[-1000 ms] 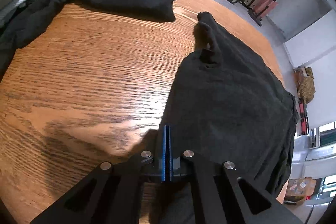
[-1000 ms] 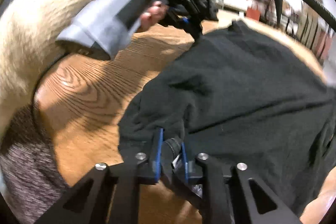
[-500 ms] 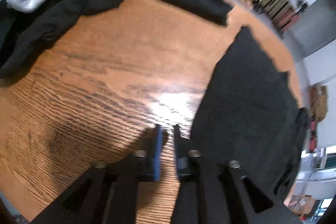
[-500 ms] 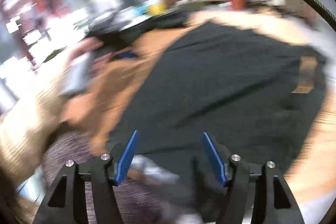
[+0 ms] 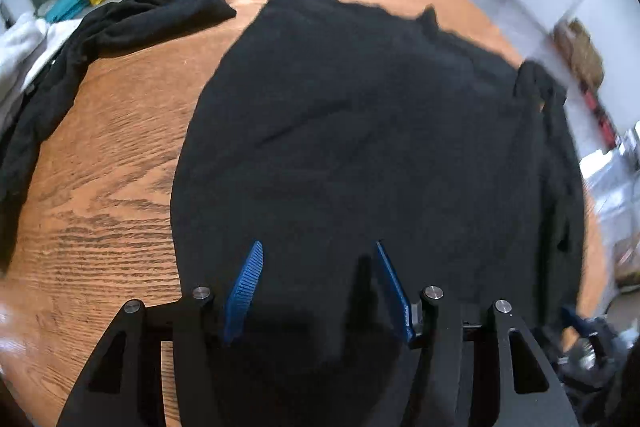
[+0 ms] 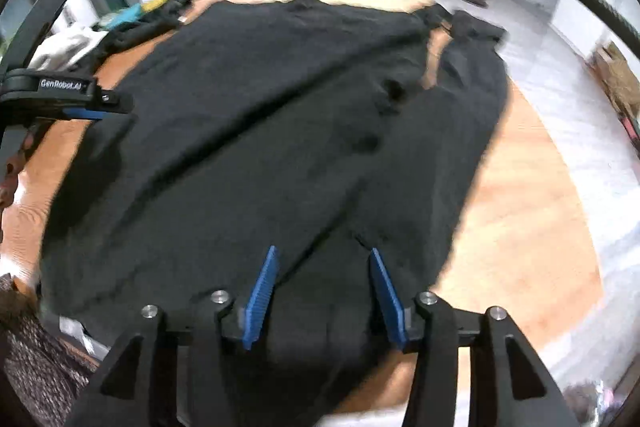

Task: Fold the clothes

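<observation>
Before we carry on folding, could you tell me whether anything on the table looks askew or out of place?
The black garment lies mostly flat, but its far right part is bunched and skewed, with a gap of bare wooden table showing through. A second dark garment sits crumpled at the far left. Nothing looks spilled or damaged.

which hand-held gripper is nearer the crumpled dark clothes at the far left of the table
Left. The left hand-held gripper is over the spread garment's near left part, toward the crumpled dark clothes; the right hand-held gripper is farther right.
</observation>
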{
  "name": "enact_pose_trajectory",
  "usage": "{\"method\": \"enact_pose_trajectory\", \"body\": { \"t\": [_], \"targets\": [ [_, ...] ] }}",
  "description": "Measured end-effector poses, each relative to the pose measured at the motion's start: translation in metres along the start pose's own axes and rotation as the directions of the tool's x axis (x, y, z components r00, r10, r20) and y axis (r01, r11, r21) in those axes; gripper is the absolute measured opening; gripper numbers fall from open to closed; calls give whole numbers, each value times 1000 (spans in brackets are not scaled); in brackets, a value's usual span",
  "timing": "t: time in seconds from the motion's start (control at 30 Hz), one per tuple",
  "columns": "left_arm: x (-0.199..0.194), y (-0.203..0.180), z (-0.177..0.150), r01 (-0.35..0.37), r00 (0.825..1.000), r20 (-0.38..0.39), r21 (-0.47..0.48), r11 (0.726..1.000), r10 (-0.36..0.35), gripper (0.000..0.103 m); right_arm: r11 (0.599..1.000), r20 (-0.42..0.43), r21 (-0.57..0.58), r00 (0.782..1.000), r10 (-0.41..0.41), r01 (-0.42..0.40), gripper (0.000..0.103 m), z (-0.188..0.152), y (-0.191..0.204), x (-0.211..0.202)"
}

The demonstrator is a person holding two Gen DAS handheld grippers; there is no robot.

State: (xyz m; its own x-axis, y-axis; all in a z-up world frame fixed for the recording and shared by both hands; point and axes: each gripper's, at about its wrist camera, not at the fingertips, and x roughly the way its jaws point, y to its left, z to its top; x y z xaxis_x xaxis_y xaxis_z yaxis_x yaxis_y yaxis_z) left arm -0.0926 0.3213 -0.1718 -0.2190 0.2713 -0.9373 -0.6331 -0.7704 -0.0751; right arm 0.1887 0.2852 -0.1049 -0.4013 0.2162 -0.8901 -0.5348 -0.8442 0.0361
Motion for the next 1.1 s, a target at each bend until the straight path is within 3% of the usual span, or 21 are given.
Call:
{"method": "enact_pose_trajectory", "body": {
  "t": [0.1, 0.2, 0.27, 0.37, 0.5, 0.8, 0.9, 1.0, 1.1],
  "targets": [
    [5, 18, -7, -37, 999, 0, -24, 999, 37, 59, 999, -21, -27, 999, -44, 44, 52, -15, 0, -4],
    [-1, 28, -14, -25, 1000, 0, -38, 999, 25, 59, 999, -39, -22, 999, -31, 30, 53, -20, -3, -9],
    [-9, 28, -20, -21, 1000, -13, -50, 999, 20, 59, 1000, -53, -5, 999, 2, -2, 51, -12, -4, -8],
    [-15, 16, -22, -4, 1000, -1, 1, 1000, 4, 59, 998, 23, -12, 998, 54, -54, 57, 7, -1, -18],
    [0, 5, -22, -70, 997, -19, 48, 996, 71, 59, 998, 46, -57, 999, -6, 9, 55, 38, 18, 15],
    [-6, 30, -29, -31, 999, 9, 15, 999, 31, 63, 998, -5, 13, 998, -62, 62, 53, 5, -16, 3],
    [-9, 26, -28, -11, 1000, -19, 5, 1000, 11, 63, 998, -39, -16, 998, -55, 55, 52, 2, -14, -4],
    [-21, 22, -24, 64, 998, -7, -17, 998, -64, 63, 999, 2, -51, 1000, -12, 12, 54, 19, -10, -11],
    [-32, 17, -12, 59, 998, 27, -20, 998, -59, 63, 996, 80, -73, 996, -48, 54, 57, 54, -10, -8]
  ]
}}
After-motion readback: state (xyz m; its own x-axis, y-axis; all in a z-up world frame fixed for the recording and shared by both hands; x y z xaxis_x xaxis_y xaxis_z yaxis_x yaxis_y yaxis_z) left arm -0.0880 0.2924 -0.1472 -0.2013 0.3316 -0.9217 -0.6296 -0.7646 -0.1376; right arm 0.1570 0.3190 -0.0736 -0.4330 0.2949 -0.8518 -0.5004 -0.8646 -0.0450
